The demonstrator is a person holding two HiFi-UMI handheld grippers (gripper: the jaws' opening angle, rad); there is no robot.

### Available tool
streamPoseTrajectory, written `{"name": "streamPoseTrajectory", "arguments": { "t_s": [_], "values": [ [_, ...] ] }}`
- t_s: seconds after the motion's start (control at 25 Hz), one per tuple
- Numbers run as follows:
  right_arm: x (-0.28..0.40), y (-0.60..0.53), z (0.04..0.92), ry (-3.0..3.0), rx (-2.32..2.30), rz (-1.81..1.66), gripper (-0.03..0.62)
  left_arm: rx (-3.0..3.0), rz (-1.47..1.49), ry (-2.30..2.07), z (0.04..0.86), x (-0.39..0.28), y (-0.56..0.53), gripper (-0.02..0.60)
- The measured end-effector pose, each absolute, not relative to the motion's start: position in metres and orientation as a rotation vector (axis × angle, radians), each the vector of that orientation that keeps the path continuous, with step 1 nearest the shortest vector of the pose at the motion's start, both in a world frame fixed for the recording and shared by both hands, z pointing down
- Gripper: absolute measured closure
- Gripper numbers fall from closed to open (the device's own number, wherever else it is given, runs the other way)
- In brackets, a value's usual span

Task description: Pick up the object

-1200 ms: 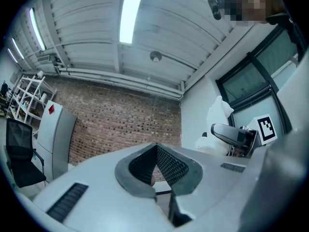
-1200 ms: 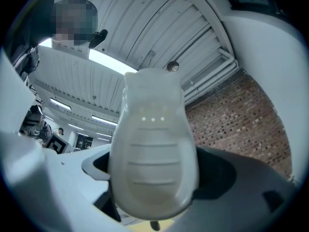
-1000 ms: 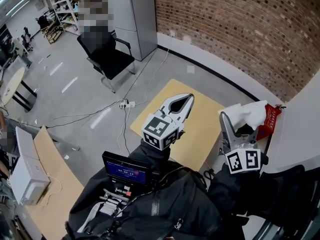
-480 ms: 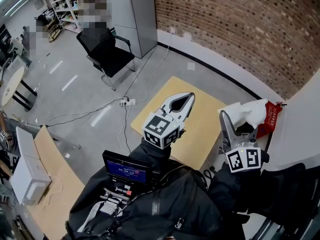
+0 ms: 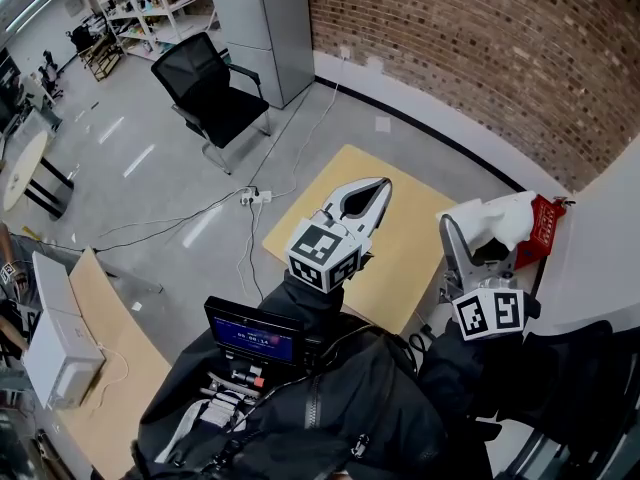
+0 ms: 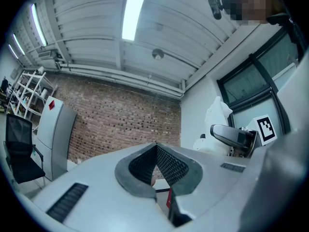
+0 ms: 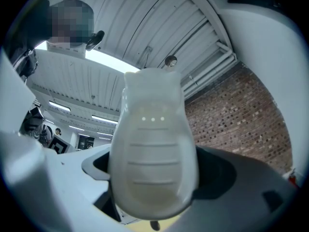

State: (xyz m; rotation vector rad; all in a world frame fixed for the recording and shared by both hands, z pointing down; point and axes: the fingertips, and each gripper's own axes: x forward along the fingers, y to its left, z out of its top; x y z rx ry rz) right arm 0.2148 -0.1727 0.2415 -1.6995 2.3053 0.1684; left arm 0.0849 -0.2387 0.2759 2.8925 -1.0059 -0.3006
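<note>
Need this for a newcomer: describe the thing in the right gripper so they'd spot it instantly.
Below the brick wall, the right gripper is shut on a white object. It is smooth and bulbous with faint horizontal ridges, unlike the red thing beside it and the empty left gripper.

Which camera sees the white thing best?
The right gripper view: the white ribbed plastic object fills it, clamped in the right gripper. Head view shows it small; left gripper view, small at the side.
</note>
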Motion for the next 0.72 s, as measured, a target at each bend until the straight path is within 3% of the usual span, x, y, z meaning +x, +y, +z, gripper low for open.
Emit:
{"name": "streamPoseTrajectory", "arguments": {
  "t_s": [0.72],
  "values": [
    [0.2133,-0.172,0.2479,2.293,-1.623,0.085,0.105,2.904,-0.275,-0.979,0.2811,0.0888,-0.2373,0.581]
  ]
}}
